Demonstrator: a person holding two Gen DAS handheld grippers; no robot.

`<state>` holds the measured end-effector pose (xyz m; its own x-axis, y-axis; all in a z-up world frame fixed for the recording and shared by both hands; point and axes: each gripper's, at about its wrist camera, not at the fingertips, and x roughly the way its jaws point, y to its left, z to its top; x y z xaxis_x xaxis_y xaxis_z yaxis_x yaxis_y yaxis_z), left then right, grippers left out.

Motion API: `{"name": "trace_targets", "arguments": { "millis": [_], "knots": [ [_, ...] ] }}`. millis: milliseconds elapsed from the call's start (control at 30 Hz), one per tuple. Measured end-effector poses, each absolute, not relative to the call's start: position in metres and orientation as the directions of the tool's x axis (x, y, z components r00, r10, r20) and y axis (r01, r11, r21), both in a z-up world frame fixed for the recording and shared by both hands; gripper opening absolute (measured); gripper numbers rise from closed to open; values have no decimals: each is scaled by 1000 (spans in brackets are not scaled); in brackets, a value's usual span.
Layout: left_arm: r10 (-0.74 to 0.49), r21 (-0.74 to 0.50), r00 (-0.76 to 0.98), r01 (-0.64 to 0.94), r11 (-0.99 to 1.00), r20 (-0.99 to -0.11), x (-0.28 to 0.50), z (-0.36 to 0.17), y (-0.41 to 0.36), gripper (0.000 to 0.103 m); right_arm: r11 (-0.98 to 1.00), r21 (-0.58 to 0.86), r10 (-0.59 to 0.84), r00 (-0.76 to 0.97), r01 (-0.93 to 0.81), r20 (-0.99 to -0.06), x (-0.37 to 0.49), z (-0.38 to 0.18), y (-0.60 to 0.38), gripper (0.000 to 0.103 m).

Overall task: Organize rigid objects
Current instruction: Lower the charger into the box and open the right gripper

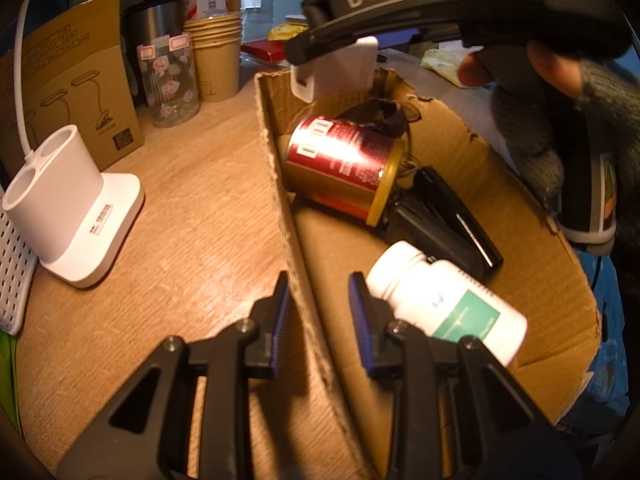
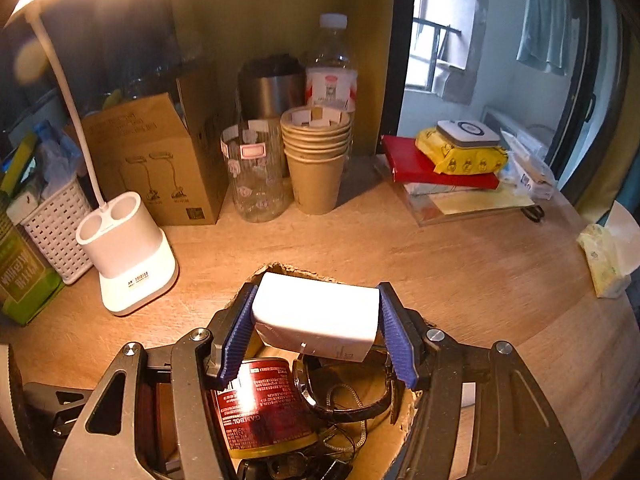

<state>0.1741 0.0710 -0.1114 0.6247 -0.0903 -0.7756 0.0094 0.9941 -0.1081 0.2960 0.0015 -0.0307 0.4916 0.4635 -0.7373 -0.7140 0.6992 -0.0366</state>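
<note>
Right gripper clamping white charger block, above cardboard box

The cardboard box is crowded along its upper and middle part in the left wrist view: a red can on its side, a black stapler just beside it, a white pill bottle lower down. Bare floor shows only at lower right of the box. Its left wall stands between the left gripper fingers — a barrier there. Left of the box, the wooden desk lies open up to the white lamp base. In the right wrist view, paper cups and a glass jar line the back.
</note>
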Motion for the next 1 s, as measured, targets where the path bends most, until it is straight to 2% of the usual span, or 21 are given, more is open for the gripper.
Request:
{"name": "trace_targets", "arguments": {
  "millis": [500,833,1000],
  "knots": [
    [-88,-108,625,7,994,-775,173,-111,73,30,684,-49,393,425,-728,-815,305,-50,18,62],
    [-89,-109,625,7,994,-776,174,-111,74,30,681,-23,430,425,-732,-797,303,-45,12,63],
    [-90,-110,625,6,994,-776,174,-111,74,30,699,-21,470,482,-714,-739,295,-32,-3,63]
  ]
}}
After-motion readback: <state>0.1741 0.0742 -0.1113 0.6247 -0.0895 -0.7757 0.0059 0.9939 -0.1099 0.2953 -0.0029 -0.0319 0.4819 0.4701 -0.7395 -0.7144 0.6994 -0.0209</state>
